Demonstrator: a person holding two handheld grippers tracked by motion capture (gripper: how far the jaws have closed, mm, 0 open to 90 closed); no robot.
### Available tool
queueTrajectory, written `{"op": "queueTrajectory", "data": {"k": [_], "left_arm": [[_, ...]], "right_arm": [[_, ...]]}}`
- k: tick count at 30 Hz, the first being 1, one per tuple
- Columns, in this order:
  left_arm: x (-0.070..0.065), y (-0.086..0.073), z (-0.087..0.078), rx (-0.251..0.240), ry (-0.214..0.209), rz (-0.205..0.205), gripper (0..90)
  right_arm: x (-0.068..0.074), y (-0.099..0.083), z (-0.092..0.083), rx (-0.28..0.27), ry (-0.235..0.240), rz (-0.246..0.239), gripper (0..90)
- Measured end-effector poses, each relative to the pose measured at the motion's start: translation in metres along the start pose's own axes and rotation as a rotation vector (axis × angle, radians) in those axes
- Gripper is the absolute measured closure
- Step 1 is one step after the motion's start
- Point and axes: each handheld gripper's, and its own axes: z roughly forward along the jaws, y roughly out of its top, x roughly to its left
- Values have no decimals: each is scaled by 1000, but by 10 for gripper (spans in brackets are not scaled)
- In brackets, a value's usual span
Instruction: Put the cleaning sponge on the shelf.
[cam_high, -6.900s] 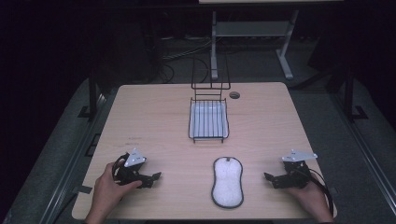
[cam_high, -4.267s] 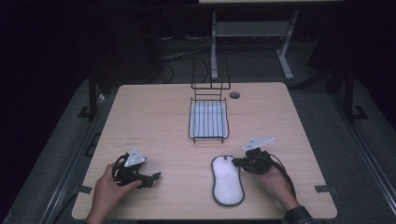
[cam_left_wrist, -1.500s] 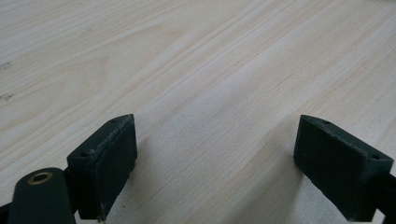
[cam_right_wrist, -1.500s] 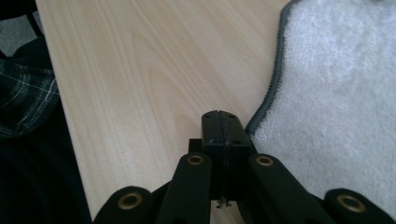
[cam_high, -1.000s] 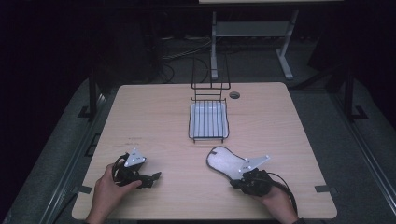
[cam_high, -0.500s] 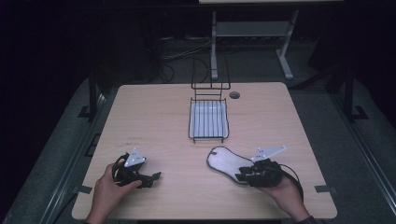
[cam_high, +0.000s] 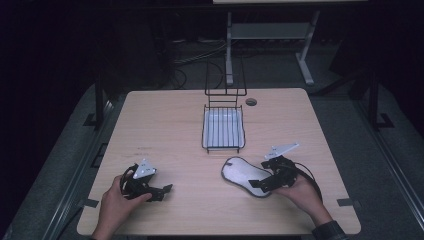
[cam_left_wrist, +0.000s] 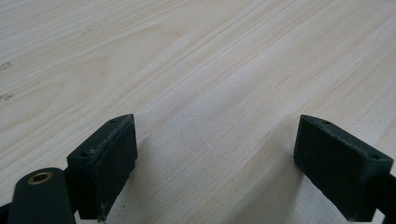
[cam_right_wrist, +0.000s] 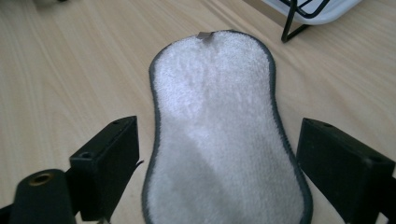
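Observation:
A white fluffy pad with a grey rim (cam_high: 245, 175) (cam_right_wrist: 219, 130) lies flat on the wooden table (cam_high: 175, 130), slanted, just in front of a black wire rack with a white tray (cam_high: 223, 127). My right gripper (cam_high: 259, 185) (cam_right_wrist: 219, 168) sits at the pad's near right end. Its jaws have just been opening and now stand wide to either side of the pad without pressing on it. My left gripper (cam_high: 164, 190) (cam_left_wrist: 215, 168) rests at the front left of the table, open, with bare wood between its jaws.
A round cable hole (cam_high: 251, 101) is in the table behind the rack. A corner of the rack's tray (cam_right_wrist: 313, 9) shows at the top right of the right gripper view. A metal stand (cam_high: 265, 35) is on the dark floor beyond the table.
The right gripper, earlier shut on the pad's end after turning it to a slant, has opened and drawn back to the right a little. The left hand has stayed put.

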Motion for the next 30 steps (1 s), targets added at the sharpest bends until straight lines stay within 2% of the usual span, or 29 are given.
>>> {"op": "queueTrajectory", "data": {"k": [5, 13, 22, 30], "left_arm": [[0, 0, 0, 0, 0, 0, 126], [0, 0, 0, 1, 0, 0, 127], [0, 0, 0, 0, 0, 0, 127], [0, 0, 0, 0, 0, 0, 127]], "right_arm": [[-5, 9, 11, -13, -7, -20, 23], [-3, 11, 30, 37, -24, -47, 15], [-6, 10, 41, 72, -46, -56, 16], [-9, 9, 47, 84, -44, -51, 17]]}}
